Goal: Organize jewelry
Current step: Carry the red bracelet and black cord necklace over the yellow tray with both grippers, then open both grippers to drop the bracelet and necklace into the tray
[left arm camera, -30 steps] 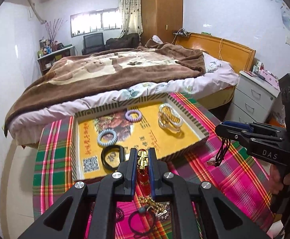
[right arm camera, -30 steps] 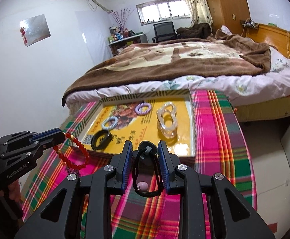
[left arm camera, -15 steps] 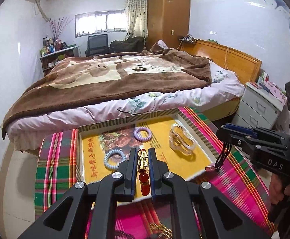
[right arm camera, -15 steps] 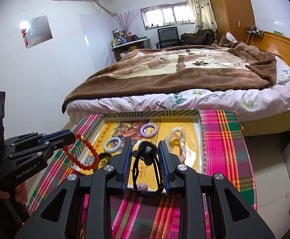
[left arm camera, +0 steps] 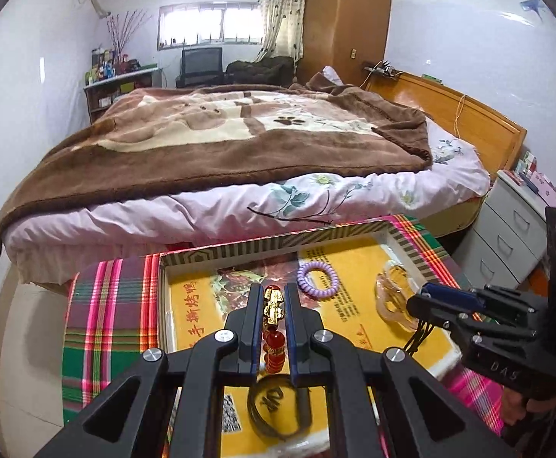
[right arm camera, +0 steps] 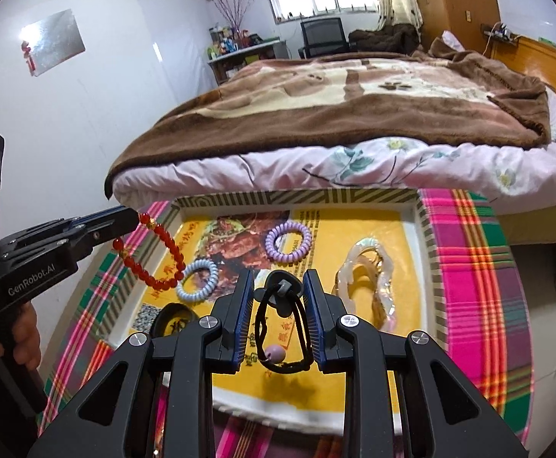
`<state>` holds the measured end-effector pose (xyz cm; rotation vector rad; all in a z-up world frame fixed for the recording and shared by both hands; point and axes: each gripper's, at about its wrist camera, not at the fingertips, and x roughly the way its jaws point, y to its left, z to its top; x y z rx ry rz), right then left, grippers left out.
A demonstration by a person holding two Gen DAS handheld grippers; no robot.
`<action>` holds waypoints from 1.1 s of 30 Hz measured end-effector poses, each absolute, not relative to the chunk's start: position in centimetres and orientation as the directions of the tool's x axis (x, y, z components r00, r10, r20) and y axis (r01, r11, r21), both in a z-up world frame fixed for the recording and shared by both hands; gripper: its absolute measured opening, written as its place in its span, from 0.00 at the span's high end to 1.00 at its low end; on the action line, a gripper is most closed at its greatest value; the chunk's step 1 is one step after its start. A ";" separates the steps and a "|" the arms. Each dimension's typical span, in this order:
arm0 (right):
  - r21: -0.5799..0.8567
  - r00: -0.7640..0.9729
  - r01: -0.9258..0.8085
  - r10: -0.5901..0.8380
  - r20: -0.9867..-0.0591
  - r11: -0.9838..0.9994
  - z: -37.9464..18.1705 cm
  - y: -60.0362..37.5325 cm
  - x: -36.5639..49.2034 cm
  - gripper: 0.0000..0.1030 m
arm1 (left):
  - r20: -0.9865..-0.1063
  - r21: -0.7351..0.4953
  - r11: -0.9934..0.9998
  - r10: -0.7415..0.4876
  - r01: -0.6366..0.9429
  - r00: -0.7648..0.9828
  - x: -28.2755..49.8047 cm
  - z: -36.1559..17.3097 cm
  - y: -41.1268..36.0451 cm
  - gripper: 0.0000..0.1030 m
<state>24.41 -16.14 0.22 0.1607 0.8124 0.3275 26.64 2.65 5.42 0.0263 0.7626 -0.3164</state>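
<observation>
My left gripper (left arm camera: pixel 273 297) is shut on a red bead bracelet (left arm camera: pixel 274 343) with gold charms and holds it above the yellow tray (left arm camera: pixel 278 246). In the right wrist view the bracelet (right arm camera: pixel 155 252) hangs over the tray's left side. My right gripper (right arm camera: pixel 278 286) is shut on a black hair tie (right arm camera: pixel 281 328) with a pink bead, above the tray (right arm camera: pixel 426 229). In the tray lie a purple coil tie (right arm camera: pixel 288 241), a pale blue coil tie (right arm camera: pixel 197 275), a black band (right arm camera: pixel 171 322) and a clear hair claw (right arm camera: pixel 369 278).
The tray sits on a plaid tablecloth (right arm camera: pixel 476 267) on a small table. A bed (left arm camera: pixel 239 145) with a brown blanket stands right behind it. White drawers (left arm camera: pixel 506 236) are at the right.
Both grippers have moved forward from above the plaid cloth to above the tray, still holding the bracelet and the hair tie.
</observation>
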 end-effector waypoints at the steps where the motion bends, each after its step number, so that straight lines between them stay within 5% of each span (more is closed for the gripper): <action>1: 0.269 0.634 -0.223 0.349 -0.690 0.937 0.0 -16.1 24.7 0.74 | -0.688 -0.095 0.954 -0.271 0.286 0.674 27.0 5.1 2.7 0.90; 33: 0.121 0.586 -0.232 0.238 -0.774 0.965 -4.4 -12.3 29.9 0.73 | -0.788 -0.090 0.986 -0.155 0.139 0.596 29.4 -2.5 6.8 0.89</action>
